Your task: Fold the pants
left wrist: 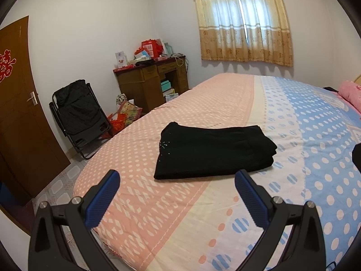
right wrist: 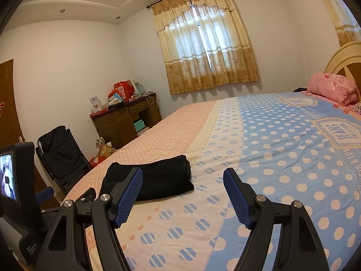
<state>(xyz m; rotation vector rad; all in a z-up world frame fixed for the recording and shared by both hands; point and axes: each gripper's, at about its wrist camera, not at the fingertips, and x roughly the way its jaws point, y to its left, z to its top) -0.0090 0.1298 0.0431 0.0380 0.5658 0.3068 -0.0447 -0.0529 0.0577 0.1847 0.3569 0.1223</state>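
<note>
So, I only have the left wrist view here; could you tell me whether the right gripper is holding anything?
Observer: No, the right gripper is open and empty, above the bed.
Operator: Thank you. Is it beside the pants?
Observer: The folded pants lie ahead, partly behind its left fingers.
Operator: What is at the head of the bed?
Observer: A pink pillow against a cream headboard.
</note>
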